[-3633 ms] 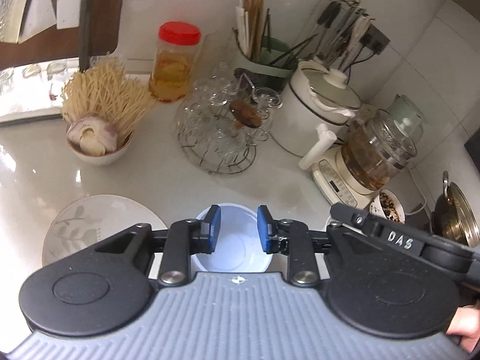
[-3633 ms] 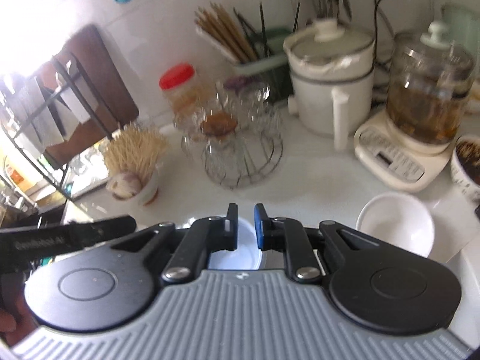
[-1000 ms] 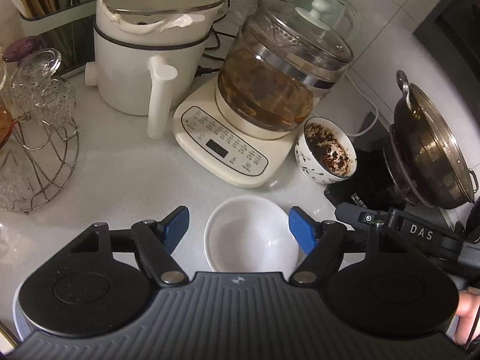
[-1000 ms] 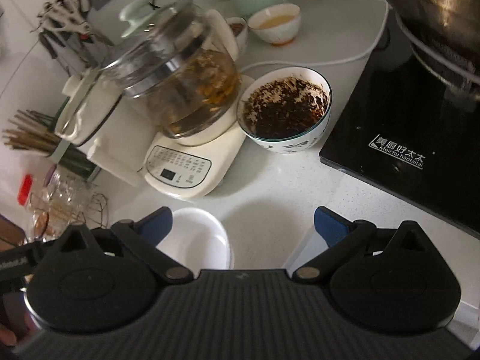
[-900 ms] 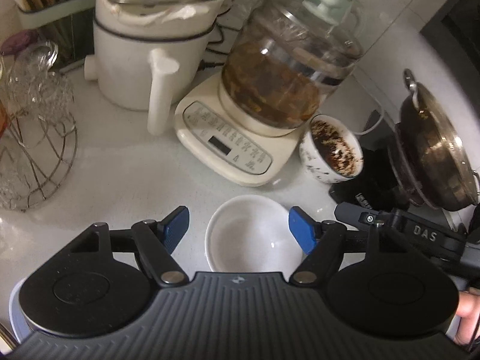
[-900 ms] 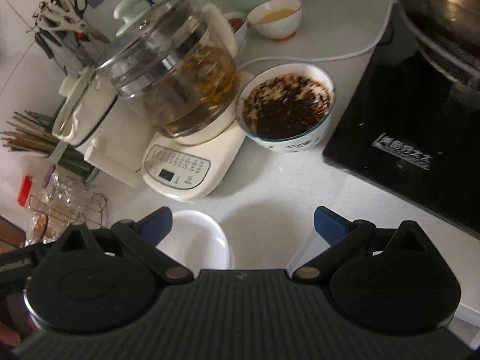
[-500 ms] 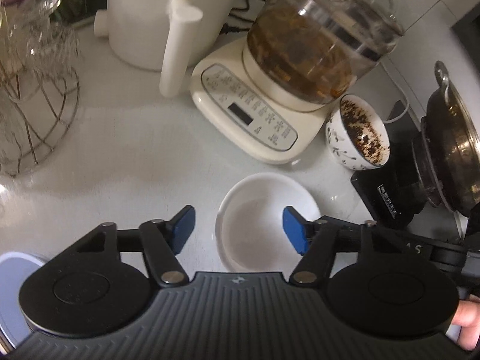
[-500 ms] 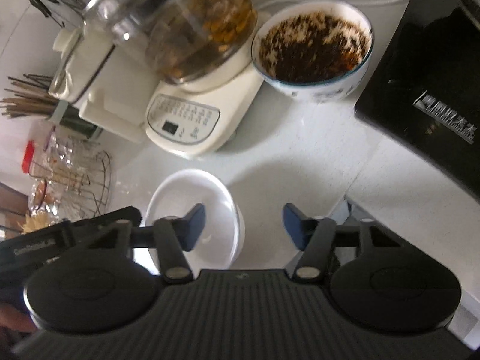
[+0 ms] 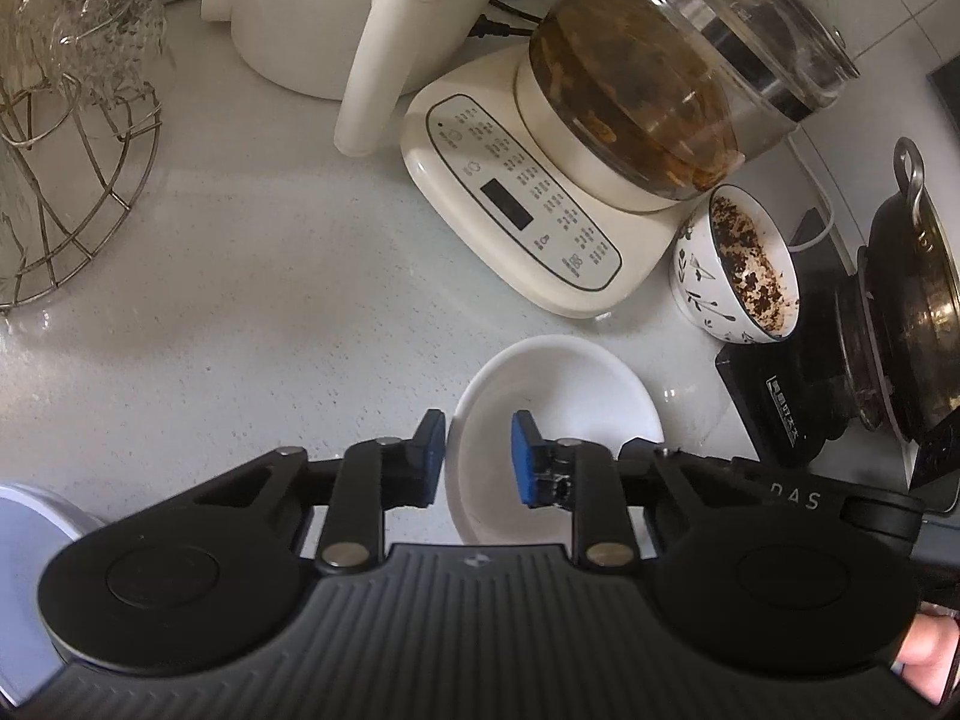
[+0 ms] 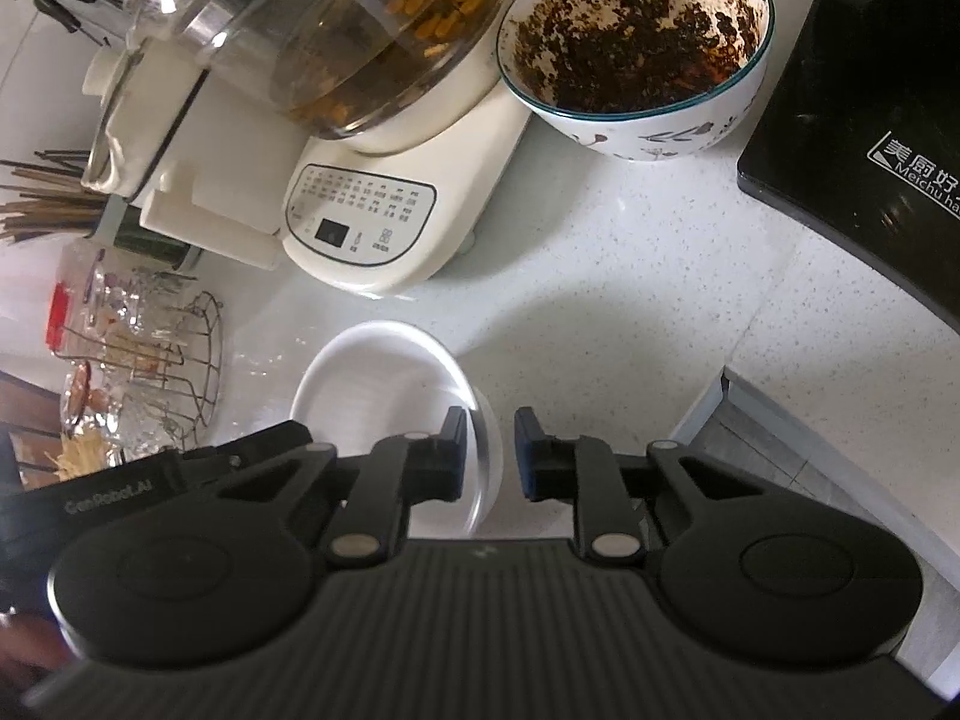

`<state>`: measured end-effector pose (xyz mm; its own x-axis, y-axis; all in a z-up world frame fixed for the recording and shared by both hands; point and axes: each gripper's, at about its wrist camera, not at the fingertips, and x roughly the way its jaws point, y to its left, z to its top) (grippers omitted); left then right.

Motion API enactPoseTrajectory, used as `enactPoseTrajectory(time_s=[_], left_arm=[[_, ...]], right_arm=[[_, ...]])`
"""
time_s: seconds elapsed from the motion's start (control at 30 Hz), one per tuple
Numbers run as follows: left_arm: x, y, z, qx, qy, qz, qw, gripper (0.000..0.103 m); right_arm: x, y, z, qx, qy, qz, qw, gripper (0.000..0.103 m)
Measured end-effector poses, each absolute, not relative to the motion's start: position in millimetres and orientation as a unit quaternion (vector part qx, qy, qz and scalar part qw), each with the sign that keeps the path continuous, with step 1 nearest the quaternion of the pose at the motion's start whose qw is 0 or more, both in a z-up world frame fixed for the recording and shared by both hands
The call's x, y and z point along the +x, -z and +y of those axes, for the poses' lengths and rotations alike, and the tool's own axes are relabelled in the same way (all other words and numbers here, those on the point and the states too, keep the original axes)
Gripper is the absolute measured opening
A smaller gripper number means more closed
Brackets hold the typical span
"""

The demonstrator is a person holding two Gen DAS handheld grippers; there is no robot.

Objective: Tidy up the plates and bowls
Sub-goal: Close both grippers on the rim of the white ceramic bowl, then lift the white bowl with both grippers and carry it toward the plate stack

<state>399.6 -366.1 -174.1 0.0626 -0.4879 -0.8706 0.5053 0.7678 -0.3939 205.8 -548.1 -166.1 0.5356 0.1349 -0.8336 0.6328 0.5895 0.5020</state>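
A small empty white bowl point(image 9: 558, 396) stands on the white counter. My left gripper point(image 9: 477, 462) straddles its left rim, one blue pad outside and one inside, narrowed but with a gap showing. In the right wrist view the same bowl point(image 10: 372, 384) has my right gripper point(image 10: 489, 453) over its right rim, one pad inside and one outside, also narrowed with a gap. A patterned bowl point(image 9: 738, 270) with dark residue stands to the right, also in the right wrist view point(image 10: 636, 54). The edge of a pale blue bowl point(image 9: 24, 546) shows at bottom left.
A cream kettle base with a glass pot point(image 9: 576, 180) stands just behind the white bowl. A white cooker with a handle point(image 9: 336, 18) is behind left, a wire glass rack point(image 9: 66, 138) at far left. A black induction hob point(image 10: 870, 120) with a pot point(image 9: 912, 312) is on the right.
Both grippers have moved from the counter's left to the white bowl. Over the last second both have narrowed from wide open around its opposite rims and come lower.
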Motion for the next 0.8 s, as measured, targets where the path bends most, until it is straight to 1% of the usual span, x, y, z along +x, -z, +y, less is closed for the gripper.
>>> enactPoseTrajectory(time_s=[0.17,0.53,0.8], left_arm=[[401.5,173.7,-363.9,0.0,0.348,0.596,0.724,0.026],[397.8,169.6,-356.1,-0.017,0.359,0.589,0.724,0.027],[392.3,149.3,-336.8,-0.028,0.366,0.575,0.732,0.027]], right_arm=[[208.7,169.0,-544.8,0.426,0.156,0.454,0.767,0.016],[202.3,156.8,-538.0,0.408,0.156,0.444,0.782,0.016],[198.0,138.1,-524.8,0.396,0.147,0.43,0.798,0.016]])
